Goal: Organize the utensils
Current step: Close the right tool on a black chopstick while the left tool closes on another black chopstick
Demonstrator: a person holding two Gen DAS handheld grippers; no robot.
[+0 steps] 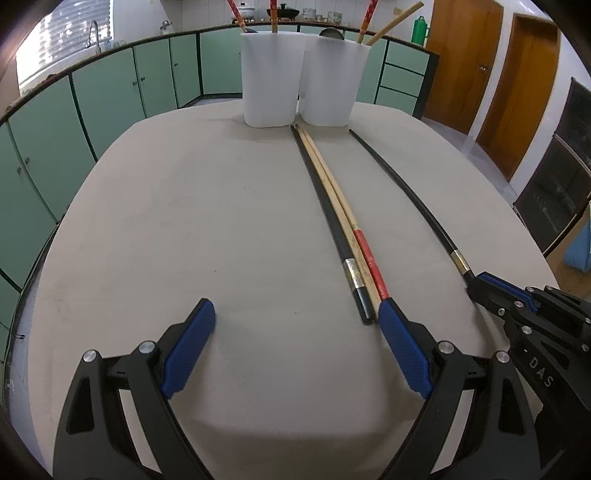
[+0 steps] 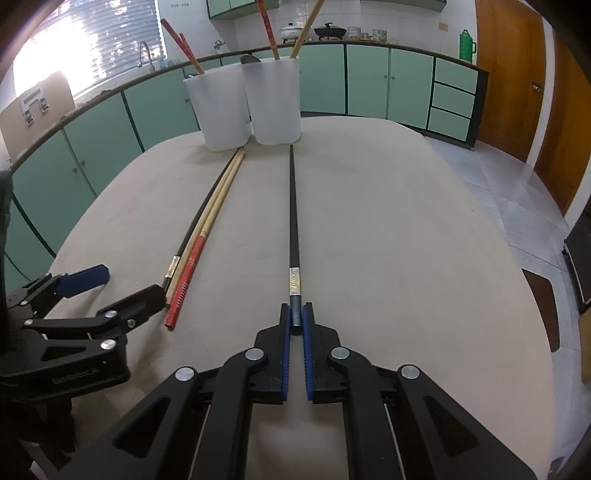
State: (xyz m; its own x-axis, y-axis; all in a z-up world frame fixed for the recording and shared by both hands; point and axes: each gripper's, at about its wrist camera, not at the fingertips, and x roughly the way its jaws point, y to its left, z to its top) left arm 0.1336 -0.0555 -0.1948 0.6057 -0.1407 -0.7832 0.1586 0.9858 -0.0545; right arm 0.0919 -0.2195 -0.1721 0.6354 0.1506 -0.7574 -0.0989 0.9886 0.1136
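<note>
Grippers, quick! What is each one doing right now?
Left gripper: open, holding nothing.
Right gripper: closed on the end of the lone black chopstick, which lies on the table.

Home kitchen: green cabinets [image 1: 103, 96], sink tap [image 1: 94, 33], stovetop pots [image 2: 330, 31].

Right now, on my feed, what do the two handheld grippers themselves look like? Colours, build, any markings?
Both match: the left gripper and right gripper have matte black angular linkage arms with triangular cut-outs, round silver pivot pins, and blue ribbed finger pads. The right gripper's body shows pale lettering ending "DAS" in the left wrist view. No cables, sleeves or hands are visible.
</note>
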